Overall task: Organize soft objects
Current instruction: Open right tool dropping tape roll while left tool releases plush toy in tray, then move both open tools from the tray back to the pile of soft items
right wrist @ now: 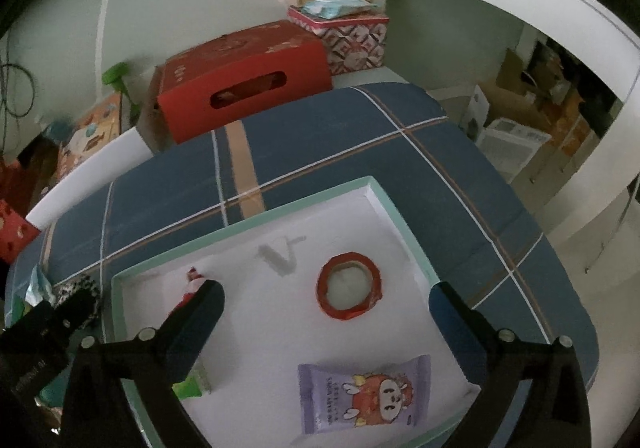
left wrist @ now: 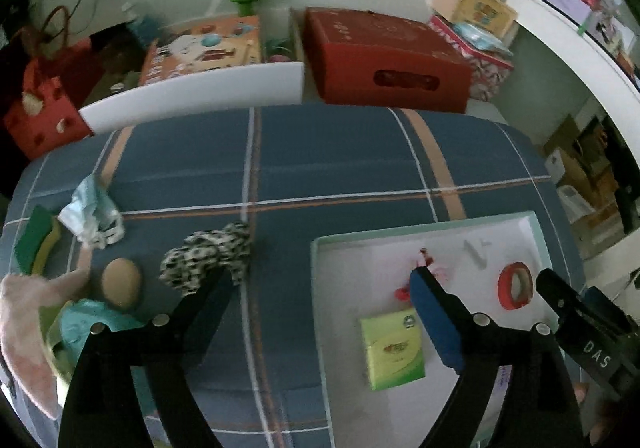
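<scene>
A white tray with a mint rim [left wrist: 320,288] [right wrist: 384,200] lies on the blue plaid cloth. In it are a red tape roll [left wrist: 516,285] [right wrist: 349,290], a green tissue pack [left wrist: 392,354], a purple snack packet [right wrist: 366,394] and a small red item [right wrist: 192,280]. Left of the tray lie a black-and-white spotted cloth [left wrist: 208,256], a tan egg-shaped ball [left wrist: 121,283], a crumpled pale blue cloth [left wrist: 90,212], a green-yellow sponge [left wrist: 36,244] and a pink cloth [left wrist: 24,320]. My left gripper [left wrist: 320,280] is open and empty, straddling the tray's left rim. My right gripper [right wrist: 326,296] is open and empty over the tray.
A red cardboard box [left wrist: 384,60] [right wrist: 244,80], a white board [left wrist: 200,96], a patterned tin [right wrist: 352,36] and toy boxes [left wrist: 204,44] stand beyond the cloth's far edge. A teal item in a bowl [left wrist: 84,328] sits at the lower left. The right gripper's body [left wrist: 588,332] shows at right.
</scene>
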Demonstrator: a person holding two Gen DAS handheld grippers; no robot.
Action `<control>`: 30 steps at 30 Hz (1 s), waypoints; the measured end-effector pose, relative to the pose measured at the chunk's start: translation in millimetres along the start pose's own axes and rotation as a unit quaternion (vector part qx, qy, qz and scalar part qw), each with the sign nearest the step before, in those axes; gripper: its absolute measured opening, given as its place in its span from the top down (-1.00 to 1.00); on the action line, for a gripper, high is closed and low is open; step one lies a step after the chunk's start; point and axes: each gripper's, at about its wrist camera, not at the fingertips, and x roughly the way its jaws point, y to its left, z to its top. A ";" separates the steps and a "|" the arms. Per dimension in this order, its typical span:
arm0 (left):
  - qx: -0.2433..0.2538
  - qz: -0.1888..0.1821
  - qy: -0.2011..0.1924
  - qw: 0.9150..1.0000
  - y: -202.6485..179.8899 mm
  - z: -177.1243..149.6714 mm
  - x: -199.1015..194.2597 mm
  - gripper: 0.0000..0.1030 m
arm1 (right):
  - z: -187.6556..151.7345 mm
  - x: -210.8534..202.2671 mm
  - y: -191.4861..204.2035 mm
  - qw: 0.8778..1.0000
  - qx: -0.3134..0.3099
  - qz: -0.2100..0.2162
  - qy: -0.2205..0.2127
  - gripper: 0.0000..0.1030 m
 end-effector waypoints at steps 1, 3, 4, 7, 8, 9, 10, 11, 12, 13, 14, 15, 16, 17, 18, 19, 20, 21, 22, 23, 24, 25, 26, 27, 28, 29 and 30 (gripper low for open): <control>-0.002 0.001 -0.002 1.000 2.1 -0.6 -3.9 -0.75 | -0.3 -2.1 2.3 1.000 -0.004 0.003 -0.002 -1.00; -0.003 0.001 -0.012 1.000 6.4 -1.9 -16.9 -0.75 | -1.4 -7.5 7.7 1.000 -0.011 0.010 -0.006 -1.00; -0.002 0.001 -0.016 1.000 7.4 -2.8 -22.2 -0.75 | -1.9 -11.2 11.5 1.000 -0.016 0.015 -0.010 -1.00; 0.001 0.002 -0.033 0.999 13.2 -6.4 -42.4 -0.75 | -4.6 -25.3 24.8 0.999 -0.035 0.024 -0.027 -1.00; -0.001 0.005 -0.039 0.999 17.5 -8.6 -50.1 -0.75 | -6.0 -29.6 29.0 0.998 -0.040 0.027 -0.031 -1.00; -0.002 0.007 -0.042 0.999 20.4 -9.8 -54.0 -0.75 | -7.7 -33.7 34.0 0.998 -0.047 0.032 -0.036 -1.00; -0.002 0.013 -0.046 0.999 25.3 -12.4 -60.3 -0.75 | -10.3 -39.0 40.3 0.997 -0.055 0.039 -0.041 -1.00; -0.003 0.017 -0.048 0.999 28.2 -13.4 -63.6 -0.75 | -12.3 -41.8 44.4 0.996 -0.059 0.043 -0.043 -1.00; -0.004 0.024 -0.052 0.998 33.7 -16.4 -68.6 -0.75 | -15.5 -45.6 50.9 0.996 -0.065 0.050 -0.046 -1.00; -0.006 0.029 -0.055 0.998 39.0 -19.0 -72.1 -0.75 | -17.6 -47.9 56.1 0.995 -0.068 0.057 -0.048 -1.00; -0.010 0.033 -0.057 0.998 45.6 -22.1 -75.8 -0.75 | -20.3 -49.6 61.0 0.994 -0.071 0.065 -0.049 -1.00; -0.018 0.038 -0.059 0.997 54.2 -25.6 -79.6 -0.75 | -23.4 -50.6 65.5 0.993 -0.073 0.074 -0.049 -1.00; -0.025 0.042 -0.059 0.997 61.4 -27.9 -82.0 -0.75 | -25.9 -51.3 70.8 0.992 -0.077 0.085 -0.049 -1.00; -0.033 0.048 -0.061 0.996 70.2 -31.1 -84.7 -0.75 | -29.0 -52.1 76.6 0.991 -0.083 0.095 -0.048 -1.00; -0.046 0.057 -0.063 0.995 82.5 -35.3 -88.2 -0.75 | -31.9 -52.8 82.3 0.990 -0.089 0.102 -0.047 -1.00; -0.054 0.063 -0.065 0.994 89.1 -38.1 -89.8 -0.75 | -35.2 -53.9 89.7 0.988 -0.098 0.109 -0.047 -1.00; -0.067 0.072 -0.066 0.993 100.2 -42.6 -91.7 -0.75 | -38.1 -54.9 95.2 0.987 -0.103 0.112 -0.047 -1.00; -0.078 0.081 -0.065 0.992 110.4 -47.1 -92.6 -0.75 | -40.3 -55.6 99.4 0.986 -0.108 0.115 -0.047 -1.00; -0.088 0.088 -0.063 0.990 119.7 -51.5 -93.1 -0.75 | -43.1 -56.3 106.1 0.985 -0.115 0.117 -0.046 -1.00; -0.105 0.097 -0.061 0.988 133.7 -57.5 -94.4 -0.75 | -45.3 -57.1 111.1 0.984 -0.120 0.120 -0.046 -1.00; -0.118 0.103 -0.060 0.986 145.0 -61.7 -95.5 -0.75 | -47.7 -58.3 115.3 0.984 -0.124 0.122 -0.045 -1.00; -0.128 0.107 -0.059 0.984 152.4 -65.4 -97.1 -0.75 | -50.4 -60.1 121.1 0.982 -0.130 0.126 -0.044 -1.00; -0.141 0.111 -0.060 0.982 162.9 -70.3 -99.5 -0.75 | -52.3 -61.8 124.9 0.981 -0.135 0.130 -0.045 -1.00; -0.154 0.115 -0.061 0.979 173.9 -75.5 -102.4 -0.75 | -55.3 -64.4 130.4 0.980 -0.141 0.133 -0.045 -1.00; -0.163 0.118 -0.062 0.977 182.3 -79.8 -105.3 -0.75 | -57.1 -66.8 133.9 0.979 -0.145 0.135 -0.047 -1.00; -0.176 0.123 -0.063 0.975 194.1 -85.6 -108.3 -0.75 | -58.5 -68.8 137.0 0.978 -0.148 0.137 -0.049 -1.00; -0.184 0.127 -0.063 0.973 201.3 -89.8 -110.4 -0.75 | -61.1 -71.6 141.0 0.977 -0.150 0.139 -0.050 -1.00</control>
